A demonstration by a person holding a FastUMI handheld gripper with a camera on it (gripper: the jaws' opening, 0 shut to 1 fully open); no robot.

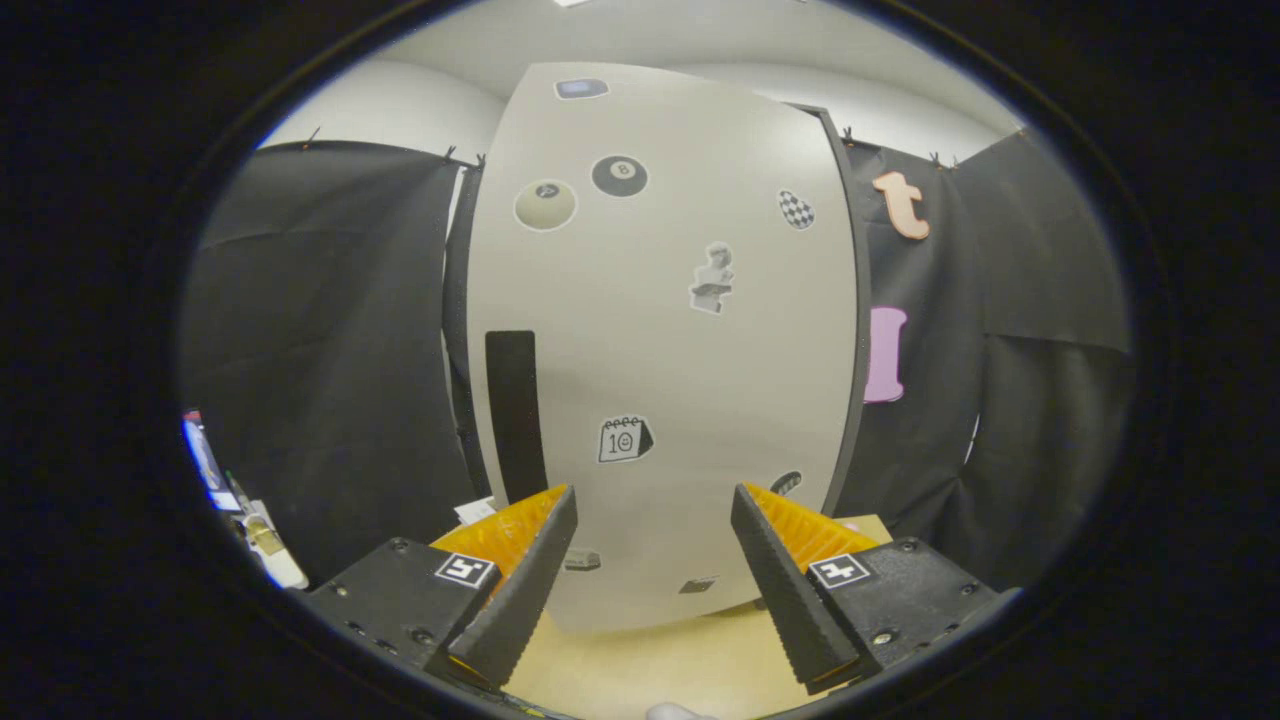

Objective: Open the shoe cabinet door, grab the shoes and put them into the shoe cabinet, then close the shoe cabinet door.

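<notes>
- Two fingers of the gripper stand well apart, with nothing held between them.
- Directly ahead of the fingers stands the shoe cabinet, upright on a light wooden floor; its pale door faces the camera and lies flat across the front, closed as far as can be seen.
- A dark vertical handle strip sits on the door's left side, just beyond the left finger.
- Several stickers mark the door: an eight-ball, a pale ball, a chequered oval, a small figure and a calendar.
- Black cloth hangs on both sides of the cabinet.
- Small cluttered items lie low beside the left cloth; too small to identify.
</notes>
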